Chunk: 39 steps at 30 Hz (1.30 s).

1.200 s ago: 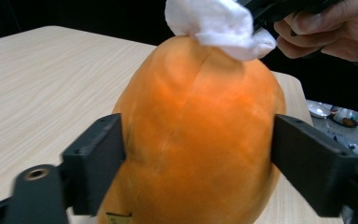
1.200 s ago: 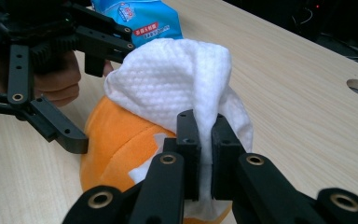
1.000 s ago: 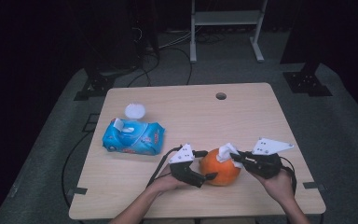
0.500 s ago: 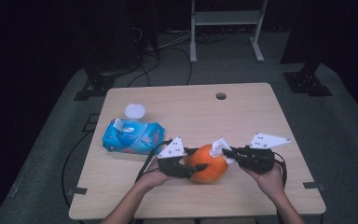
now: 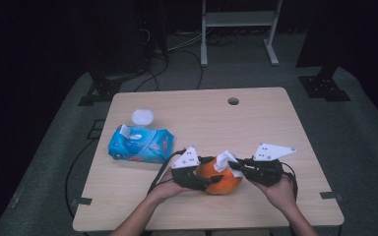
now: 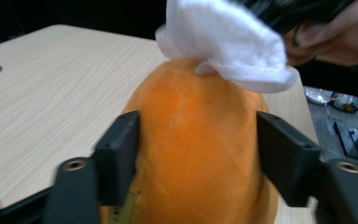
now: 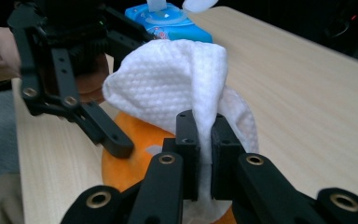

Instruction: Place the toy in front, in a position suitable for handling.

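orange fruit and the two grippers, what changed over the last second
The left gripper shifted a little and its jaws have just been opening and closing around the orange fruit; they now flank it. The right gripper stays shut on the white wipe atop the fruit. The wipes pack has not moved.

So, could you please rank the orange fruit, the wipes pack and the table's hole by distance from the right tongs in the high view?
1. Orange fruit: just left of the right tongs, under their wipe.
2. Hole: straight beyond, near the far edge.
3. Wipes pack: far left.
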Tool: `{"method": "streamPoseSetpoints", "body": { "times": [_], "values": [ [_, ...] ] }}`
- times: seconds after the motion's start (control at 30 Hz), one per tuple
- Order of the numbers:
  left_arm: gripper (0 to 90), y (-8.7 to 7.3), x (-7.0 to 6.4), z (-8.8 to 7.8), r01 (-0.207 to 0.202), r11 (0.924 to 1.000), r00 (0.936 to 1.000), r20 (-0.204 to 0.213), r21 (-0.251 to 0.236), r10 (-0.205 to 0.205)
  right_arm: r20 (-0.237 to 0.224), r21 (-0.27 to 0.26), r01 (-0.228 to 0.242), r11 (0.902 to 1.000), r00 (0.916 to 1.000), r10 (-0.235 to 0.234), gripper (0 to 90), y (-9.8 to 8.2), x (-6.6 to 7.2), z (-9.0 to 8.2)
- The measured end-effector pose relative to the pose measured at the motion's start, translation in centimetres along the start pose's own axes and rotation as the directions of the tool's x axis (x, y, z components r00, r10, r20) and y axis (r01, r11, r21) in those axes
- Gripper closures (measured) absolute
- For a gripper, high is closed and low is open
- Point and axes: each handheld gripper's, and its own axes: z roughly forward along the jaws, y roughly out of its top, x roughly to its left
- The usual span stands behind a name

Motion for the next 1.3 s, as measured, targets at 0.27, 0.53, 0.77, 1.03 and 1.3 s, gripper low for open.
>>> {"method": "streamPoseSetpoints", "body": {
  "times": [0.27,0.53,0.77,1.03,1.3],
  "values": [
    [15.1,-0.7,0.9,0.1,0.053,0.9986,0.9986,0.0,-0.006,-0.053,0.025,0.039,-0.017,0.9991,0.9996,0.016,83.5,-1.8,-1.4,-1.4],
    [11.4,-2.0,1.4,1.0,0.102,0.9944,0.994,0.037,0.026,-0.103,0.049,0.063,-0.044,0.9971,0.9979,0.041,83.4,-3.2,-2.5,-2.2],
    [29.2,-1.9,0.6,1.8,0.148,0.9886,0.9886,0.024,0.03,-0.148,0.068,0.051,-0.08,0.9955,0.9948,0.076,83.6,-3.9,-2.8,-2.6],
    [37.8,0.9,1.0,-1.3,0.101,0.9948,0.9948,-0.008,-0.009,-0.101,0.054,0.003,-0.096,0.9954,0.9939,0.096,83.6,-3.0,-2.7,-1.9],
    [38.5,-1.0,1.8,-0.9,0.11,0.9922,0.9936,-0.034,0.059,-0.108,0.046,0.012,-0.055,0.9984,0.9974,0.055,83.6,-1.9,-2.0,0.0]
  ]
}}
